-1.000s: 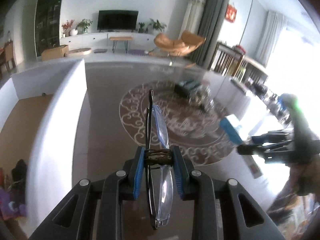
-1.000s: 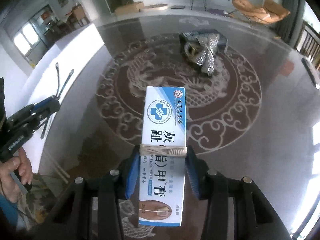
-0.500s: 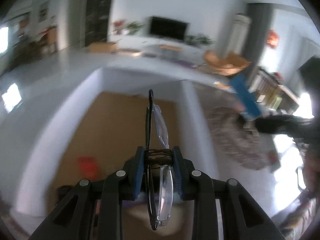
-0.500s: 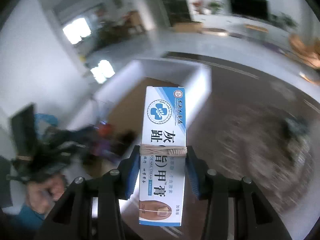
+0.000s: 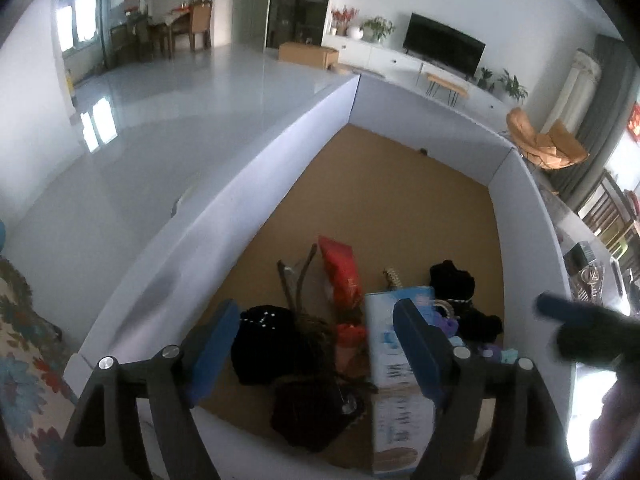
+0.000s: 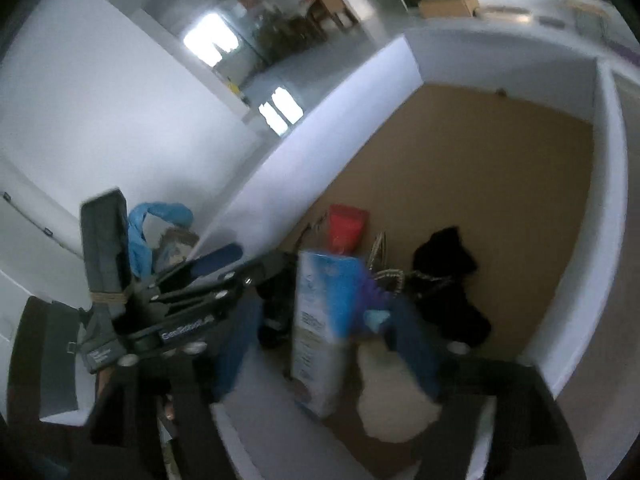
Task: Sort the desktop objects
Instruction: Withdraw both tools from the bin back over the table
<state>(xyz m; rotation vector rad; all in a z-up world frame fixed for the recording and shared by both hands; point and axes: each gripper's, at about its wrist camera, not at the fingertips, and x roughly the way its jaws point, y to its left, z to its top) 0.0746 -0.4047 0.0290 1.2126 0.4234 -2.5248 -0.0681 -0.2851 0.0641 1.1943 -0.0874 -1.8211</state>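
Your cream box (image 6: 320, 328), print blurred beyond reading, drops lower centre into the white bin (image 5: 256, 184). Your right gripper (image 6: 328, 344) and left gripper (image 5: 316, 344), lettered "GenRobot", have just sprung wide, gripping nothing.

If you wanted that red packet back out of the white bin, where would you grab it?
The flat red packet lies on the brown floor of the white-walled bin, its far end clear of the pile. I would probably come from above and close the jaws across that far end's narrow width.

Home living room, television (image 5: 443, 49), orange lounge chair (image 5: 544, 145), houseplants (image 5: 376, 26)
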